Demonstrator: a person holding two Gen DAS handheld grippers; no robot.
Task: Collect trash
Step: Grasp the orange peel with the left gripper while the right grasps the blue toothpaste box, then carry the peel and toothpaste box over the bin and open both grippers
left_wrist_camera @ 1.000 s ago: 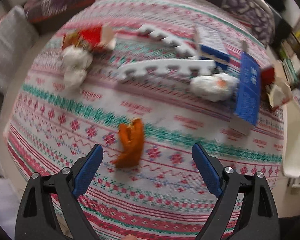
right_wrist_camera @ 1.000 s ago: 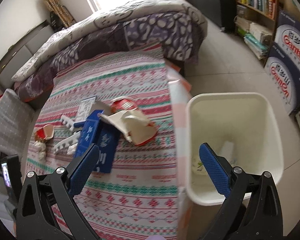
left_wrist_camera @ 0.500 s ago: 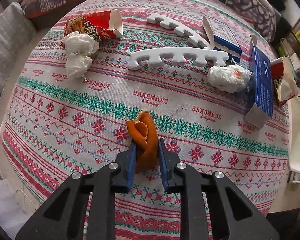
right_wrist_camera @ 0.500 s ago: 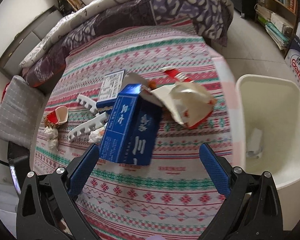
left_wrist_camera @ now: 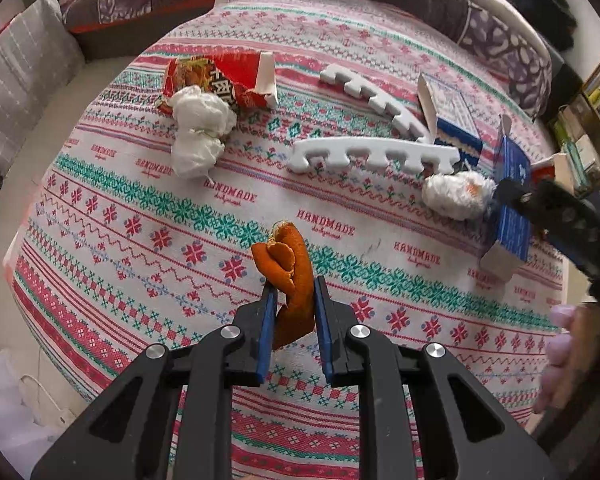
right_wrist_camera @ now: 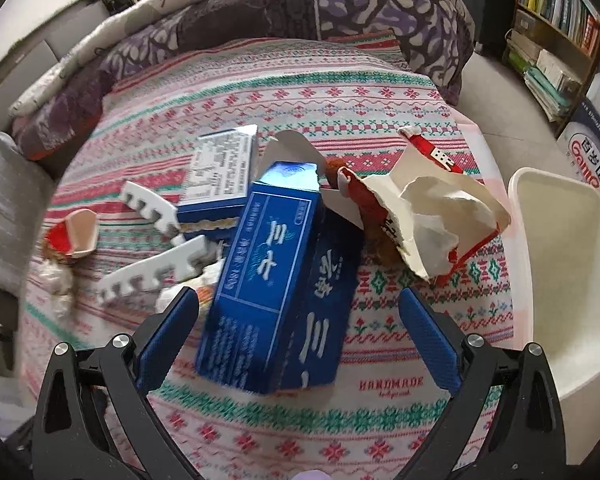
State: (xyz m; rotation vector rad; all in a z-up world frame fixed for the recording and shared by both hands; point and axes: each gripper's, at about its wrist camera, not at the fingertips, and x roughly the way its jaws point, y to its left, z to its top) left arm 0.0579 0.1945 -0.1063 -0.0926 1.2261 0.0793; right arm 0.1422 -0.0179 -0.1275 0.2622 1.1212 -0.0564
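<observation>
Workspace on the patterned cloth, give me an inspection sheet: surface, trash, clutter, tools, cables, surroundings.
Surface: patterned cloth, woven bands, flat.
Job's things: orange peel; blue carton lying flat, flap open; second blue box; red noodle cup; torn red paper bag; tissue wads; white bin beside the cloth's edge.
Clutter: two white foam combs.
Tools: left tool shut on the peel; right tool open, either side of the carton, not touching.
Cables: thin white cord on the floor.
Surroundings: quilt, bookshelf.
</observation>
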